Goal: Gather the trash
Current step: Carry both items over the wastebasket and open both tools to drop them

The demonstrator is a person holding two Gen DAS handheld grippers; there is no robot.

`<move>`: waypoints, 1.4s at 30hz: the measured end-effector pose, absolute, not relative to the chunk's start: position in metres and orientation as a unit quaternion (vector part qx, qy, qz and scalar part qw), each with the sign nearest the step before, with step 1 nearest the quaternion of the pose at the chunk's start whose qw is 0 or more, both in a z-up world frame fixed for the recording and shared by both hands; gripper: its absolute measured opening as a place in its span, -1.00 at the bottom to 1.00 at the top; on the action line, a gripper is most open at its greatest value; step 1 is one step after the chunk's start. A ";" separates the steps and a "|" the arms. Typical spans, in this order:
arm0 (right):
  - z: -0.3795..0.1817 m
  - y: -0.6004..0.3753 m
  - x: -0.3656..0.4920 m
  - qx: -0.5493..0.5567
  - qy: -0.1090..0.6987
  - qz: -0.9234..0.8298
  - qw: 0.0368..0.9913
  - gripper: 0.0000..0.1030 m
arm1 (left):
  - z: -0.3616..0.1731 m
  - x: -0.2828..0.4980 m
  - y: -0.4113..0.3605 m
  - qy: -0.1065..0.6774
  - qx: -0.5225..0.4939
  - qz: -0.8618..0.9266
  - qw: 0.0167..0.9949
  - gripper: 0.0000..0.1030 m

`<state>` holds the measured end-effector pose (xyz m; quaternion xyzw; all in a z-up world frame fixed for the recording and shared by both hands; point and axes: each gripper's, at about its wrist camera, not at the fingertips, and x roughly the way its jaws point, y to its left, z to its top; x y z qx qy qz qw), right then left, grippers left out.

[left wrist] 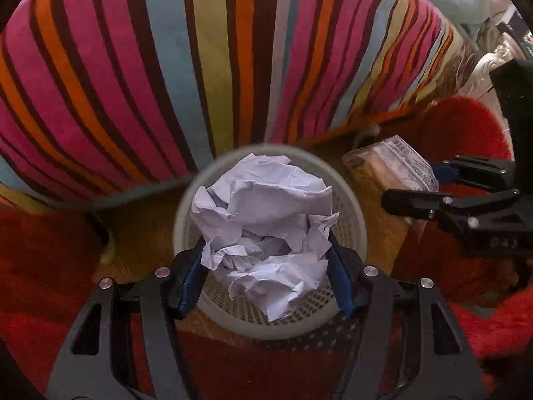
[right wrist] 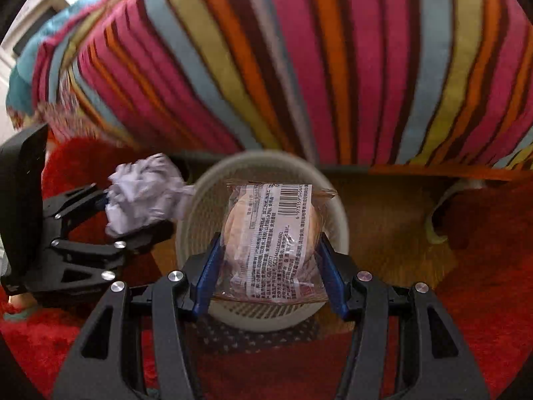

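Left gripper is clamping the paper wad, hanging over the basket. Right gripper is pinching the wrapped bun above the same basket. Wad is sitting at the bun's 10 o'clock.

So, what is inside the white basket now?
The basket seems empty: only its perforated wall shows. The crumpled paper and packaged bun, both held above it, cover the bottom.
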<state>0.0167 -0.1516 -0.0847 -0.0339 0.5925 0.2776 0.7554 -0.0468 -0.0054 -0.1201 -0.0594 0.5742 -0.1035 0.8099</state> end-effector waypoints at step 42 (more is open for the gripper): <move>-0.118 -0.148 0.016 -0.084 0.619 0.239 0.744 0.54 | -0.144 -0.034 -0.017 0.615 -0.023 -0.075 0.784 0.64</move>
